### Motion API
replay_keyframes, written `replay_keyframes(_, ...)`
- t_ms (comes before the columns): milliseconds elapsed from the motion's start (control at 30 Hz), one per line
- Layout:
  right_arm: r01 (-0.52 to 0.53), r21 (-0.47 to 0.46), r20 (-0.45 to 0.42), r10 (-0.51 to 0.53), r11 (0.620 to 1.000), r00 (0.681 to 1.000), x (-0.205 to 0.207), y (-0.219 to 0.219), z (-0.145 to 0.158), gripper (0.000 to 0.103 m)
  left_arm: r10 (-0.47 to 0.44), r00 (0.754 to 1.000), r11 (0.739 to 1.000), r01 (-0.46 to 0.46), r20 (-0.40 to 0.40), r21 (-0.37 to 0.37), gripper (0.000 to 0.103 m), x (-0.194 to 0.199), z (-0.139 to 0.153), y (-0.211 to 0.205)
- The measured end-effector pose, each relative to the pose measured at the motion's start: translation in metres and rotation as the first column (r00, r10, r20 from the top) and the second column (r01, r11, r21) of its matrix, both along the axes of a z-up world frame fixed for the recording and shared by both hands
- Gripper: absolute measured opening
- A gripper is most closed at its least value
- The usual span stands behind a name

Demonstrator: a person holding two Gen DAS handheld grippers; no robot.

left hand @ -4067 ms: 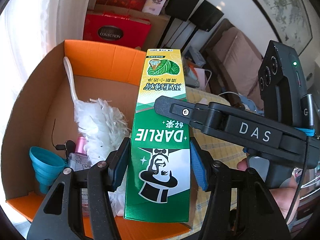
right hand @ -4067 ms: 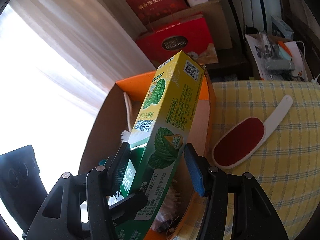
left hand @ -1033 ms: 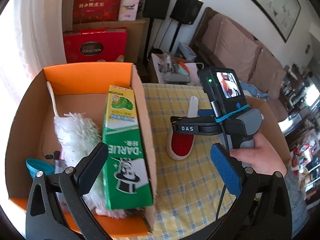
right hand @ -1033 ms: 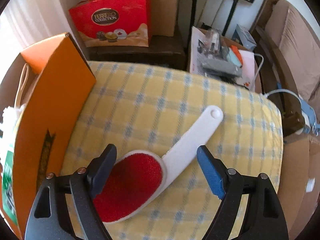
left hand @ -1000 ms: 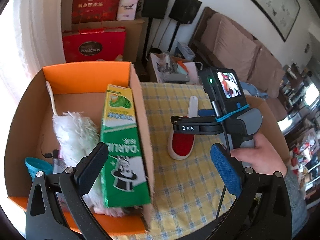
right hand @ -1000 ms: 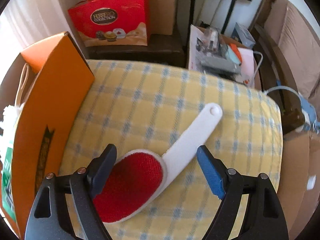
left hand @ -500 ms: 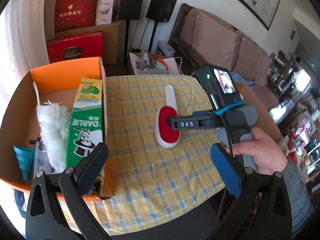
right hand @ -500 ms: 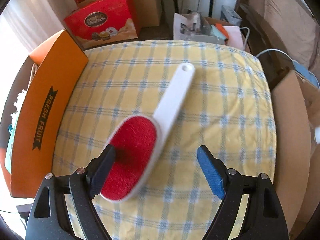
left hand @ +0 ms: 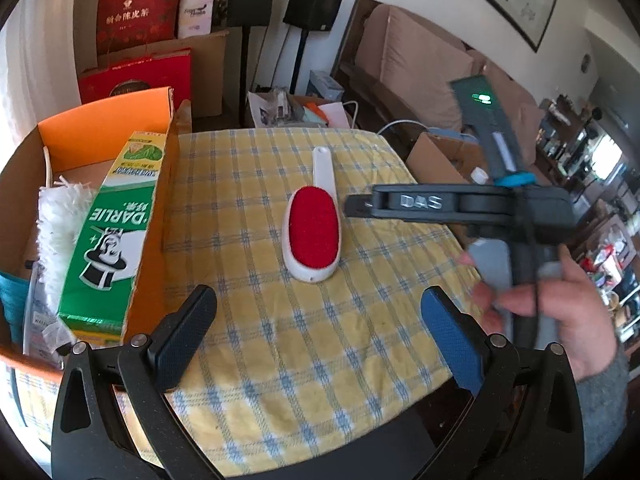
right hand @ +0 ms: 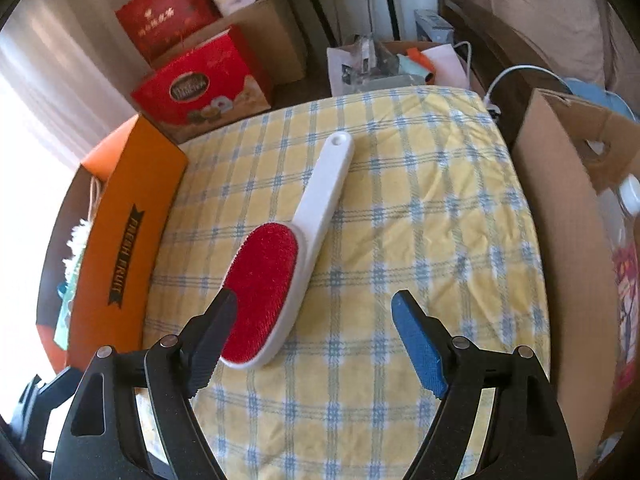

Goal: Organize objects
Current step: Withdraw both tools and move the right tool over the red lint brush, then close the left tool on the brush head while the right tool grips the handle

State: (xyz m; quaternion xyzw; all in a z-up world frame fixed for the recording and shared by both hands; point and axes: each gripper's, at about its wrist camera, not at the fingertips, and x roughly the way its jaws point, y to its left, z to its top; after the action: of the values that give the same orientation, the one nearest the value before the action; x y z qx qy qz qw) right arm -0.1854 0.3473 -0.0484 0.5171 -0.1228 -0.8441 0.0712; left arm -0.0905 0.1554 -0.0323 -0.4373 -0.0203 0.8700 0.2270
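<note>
Tongs first: the left gripper [left hand: 318, 330] and the right gripper [right hand: 314, 328] both stand spread wide with nothing between their pads, hovering above the yellow checked tablecloth [right hand: 420, 240]. Just beyond them the lint brush [right hand: 280, 256] lies flat on the cloth, red pad up and white handle pointing away, beside the orange box [left hand: 160, 216] that already holds the toothpaste carton [left hand: 114, 232]. It looks light and stiff, its slim handle probably the surest place to pinch, since the plush pad may slip.
</note>
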Motion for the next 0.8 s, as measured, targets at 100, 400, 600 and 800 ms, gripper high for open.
replay_keyframes(100,0.021,-0.005,-0.015,-0.021,1.000,1.000,0.006,0.010,0.006,0.082,0.002,1.000,1.000,-0.002,-0.015,-0.008,0.102,-0.006,-0.006,0.008)
replay_keyframes(400,0.068,-0.023,-0.032,-0.068,0.997,0.997,0.008,0.035,0.010,0.082,0.001,1.000,0.998,-0.001,-0.002,-0.069,0.102,-0.041,-0.032,0.033)
replay_keyframes(600,0.079,-0.036,-0.026,-0.080,0.996,0.996,0.006,0.042,0.005,0.082,-0.006,0.999,0.992,0.012,0.054,-0.122,0.088,-0.064,-0.059,0.048)
replay_keyframes(800,0.067,-0.047,-0.022,-0.068,0.997,0.997,0.003,0.039,0.002,0.082,-0.013,0.995,0.990,0.026,0.094,-0.136,0.074,-0.075,-0.076,0.057)
